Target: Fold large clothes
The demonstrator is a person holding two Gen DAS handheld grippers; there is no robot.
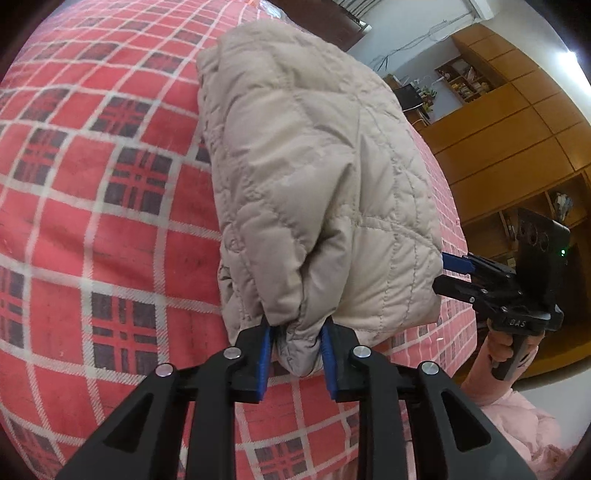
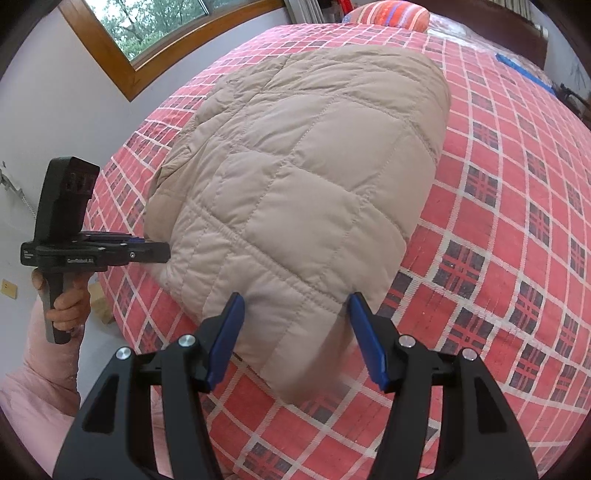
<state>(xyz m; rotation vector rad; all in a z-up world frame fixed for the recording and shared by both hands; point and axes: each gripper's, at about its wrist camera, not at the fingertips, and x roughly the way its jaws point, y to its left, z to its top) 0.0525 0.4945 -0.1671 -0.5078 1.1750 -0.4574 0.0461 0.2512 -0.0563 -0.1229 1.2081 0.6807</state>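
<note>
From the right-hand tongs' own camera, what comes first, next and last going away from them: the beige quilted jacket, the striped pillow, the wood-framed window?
1. Beige quilted jacket, directly between the right tongs, on the plaid bed.
2. Striped pillow, at the bed's far end, top centre.
3. Wood-framed window, on the wall upper left; pillow and window are close to call.

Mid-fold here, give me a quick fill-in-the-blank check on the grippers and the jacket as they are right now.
1. The quilted jacket is ____ in colour.
2. The left gripper is ____ on a bunch of the jacket's edge.
3. The right gripper has its jaws ____, the jacket's near corner between them, ungripped.
4. The jacket lies on a red ____ bedspread.

Missing words: beige; shut; open; checked
</note>
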